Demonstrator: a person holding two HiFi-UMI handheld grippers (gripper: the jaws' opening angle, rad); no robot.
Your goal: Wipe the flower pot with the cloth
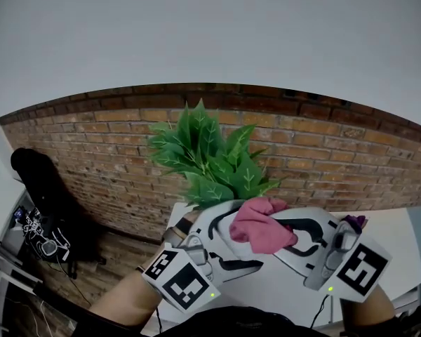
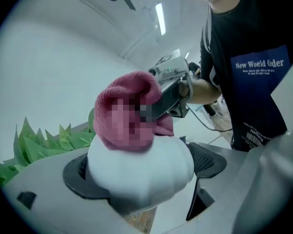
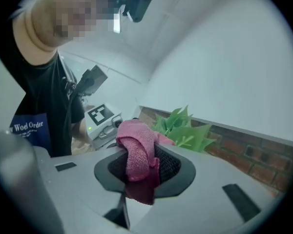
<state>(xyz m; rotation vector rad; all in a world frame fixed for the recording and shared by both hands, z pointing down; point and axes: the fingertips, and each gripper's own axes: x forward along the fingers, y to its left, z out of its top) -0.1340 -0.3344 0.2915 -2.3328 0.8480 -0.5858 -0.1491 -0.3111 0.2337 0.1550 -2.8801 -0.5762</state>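
A white flower pot (image 2: 141, 172) with a green leafy plant (image 1: 210, 156) is held off the table between the pads of my left gripper (image 2: 144, 177), which is shut on it. In the head view the left gripper (image 1: 224, 246) hides most of the pot. A pink cloth (image 1: 259, 223) lies bunched against the top of the pot. My right gripper (image 1: 292, 237) is shut on it. In the right gripper view the cloth (image 3: 136, 150) hangs folded between the right gripper's (image 3: 146, 172) dark pads, with the leaves (image 3: 185, 128) just behind. In the left gripper view the cloth (image 2: 129, 113) rests on the pot.
A red brick wall (image 1: 323, 146) runs behind the plant under a pale wall. A white table (image 1: 281, 297) lies below my hands. A dark chair and cables (image 1: 45, 216) stand at the left on a wooden floor. The person's dark shirt (image 2: 259, 82) fills the right of the left gripper view.
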